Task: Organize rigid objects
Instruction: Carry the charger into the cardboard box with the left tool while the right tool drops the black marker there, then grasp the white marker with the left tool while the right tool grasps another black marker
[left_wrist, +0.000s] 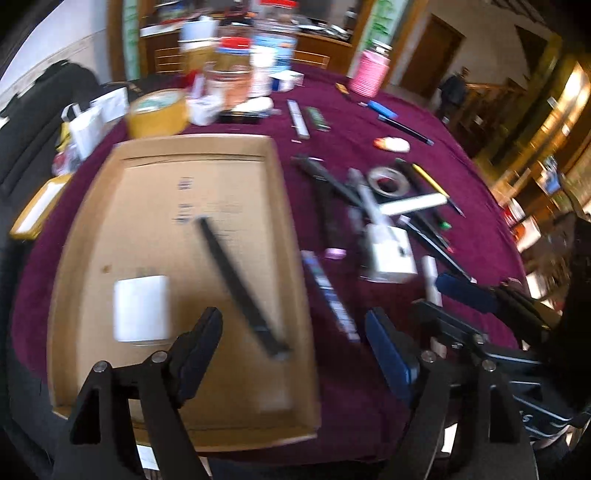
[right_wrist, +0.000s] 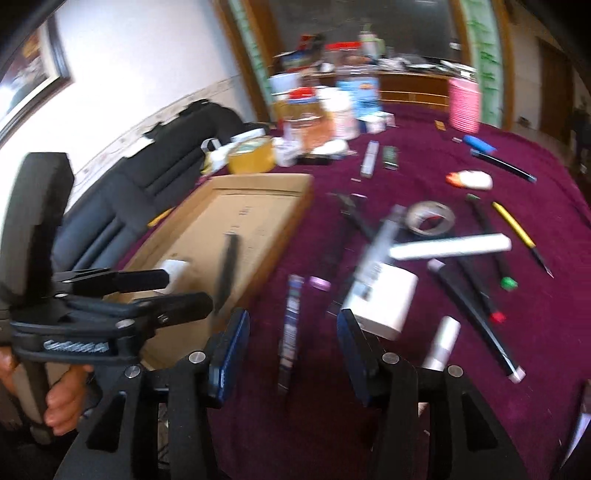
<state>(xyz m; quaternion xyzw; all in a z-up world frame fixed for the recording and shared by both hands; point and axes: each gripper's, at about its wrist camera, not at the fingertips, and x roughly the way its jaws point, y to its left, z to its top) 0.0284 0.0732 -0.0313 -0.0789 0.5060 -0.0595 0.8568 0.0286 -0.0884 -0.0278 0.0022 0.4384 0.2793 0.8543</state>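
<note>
Cardboard tray (left_wrist: 295, 229) holds two things: one black strip (left_wrist: 240, 284), one white block (left_wrist: 142, 308). We hold both the left gripper (left_wrist: 295, 347) and right gripper (right_wrist: 291, 350) apart, empty, above the maroon tablecloth (right_wrist: 424, 155).

Print on the cardboard tray (left_wrist: 207, 199) is too blurred to read.
</note>
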